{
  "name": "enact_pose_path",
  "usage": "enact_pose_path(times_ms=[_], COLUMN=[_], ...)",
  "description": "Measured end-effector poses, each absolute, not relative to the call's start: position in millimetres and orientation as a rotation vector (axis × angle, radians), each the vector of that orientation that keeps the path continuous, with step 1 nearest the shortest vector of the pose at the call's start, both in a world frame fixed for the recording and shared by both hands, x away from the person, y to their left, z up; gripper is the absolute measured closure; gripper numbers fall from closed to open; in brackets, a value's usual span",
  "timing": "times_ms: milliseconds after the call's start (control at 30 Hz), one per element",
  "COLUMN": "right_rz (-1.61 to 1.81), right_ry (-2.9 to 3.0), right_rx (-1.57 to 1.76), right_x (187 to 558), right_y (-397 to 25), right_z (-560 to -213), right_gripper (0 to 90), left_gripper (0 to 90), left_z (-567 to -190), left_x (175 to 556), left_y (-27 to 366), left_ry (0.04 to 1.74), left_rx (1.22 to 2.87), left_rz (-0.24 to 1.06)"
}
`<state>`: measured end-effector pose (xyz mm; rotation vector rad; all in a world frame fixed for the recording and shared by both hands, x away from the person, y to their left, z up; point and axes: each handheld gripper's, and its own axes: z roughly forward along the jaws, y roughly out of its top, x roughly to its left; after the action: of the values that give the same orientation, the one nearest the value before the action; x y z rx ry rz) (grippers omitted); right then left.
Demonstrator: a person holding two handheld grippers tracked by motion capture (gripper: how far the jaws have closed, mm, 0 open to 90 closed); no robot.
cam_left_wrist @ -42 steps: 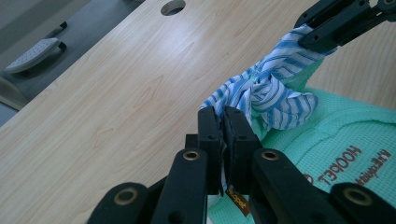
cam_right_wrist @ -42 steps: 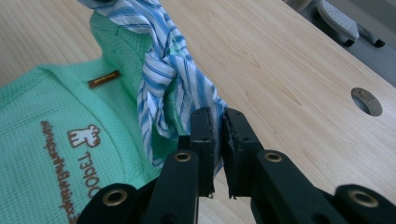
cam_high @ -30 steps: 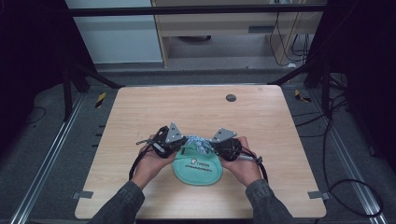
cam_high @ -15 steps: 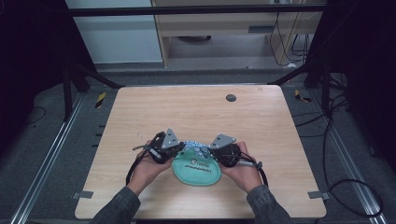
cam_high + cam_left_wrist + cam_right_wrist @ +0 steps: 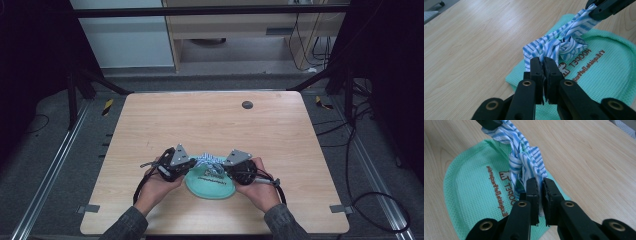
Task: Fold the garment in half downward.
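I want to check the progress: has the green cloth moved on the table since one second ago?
Yes. The green cloth has slid toward the person's edge of the table, farther from the dark round hole, with both grippers.

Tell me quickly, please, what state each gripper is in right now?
Left gripper: shut on one end of the striped cloth.
Right gripper: shut on the cloth's other end, above the green bib.

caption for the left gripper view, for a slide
Left claw pinching one end of a knotted striped cloth over a green mat.
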<state>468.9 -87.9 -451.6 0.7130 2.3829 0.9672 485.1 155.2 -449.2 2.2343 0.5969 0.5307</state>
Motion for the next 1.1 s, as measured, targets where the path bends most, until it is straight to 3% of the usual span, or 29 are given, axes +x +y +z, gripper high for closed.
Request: enact_pose_path(times_ms=[1100], right_rz=[1.001], right_ry=[2.435], right_rx=[0.691], right_x=[442], right_y=[-87], right_z=[-467], right_gripper=[83.9], left_gripper=[87.1], left_z=[-466], left_x=[467], left_y=[165], left_ry=[0.604], left_rx=[2.236], left_rz=[0.447])
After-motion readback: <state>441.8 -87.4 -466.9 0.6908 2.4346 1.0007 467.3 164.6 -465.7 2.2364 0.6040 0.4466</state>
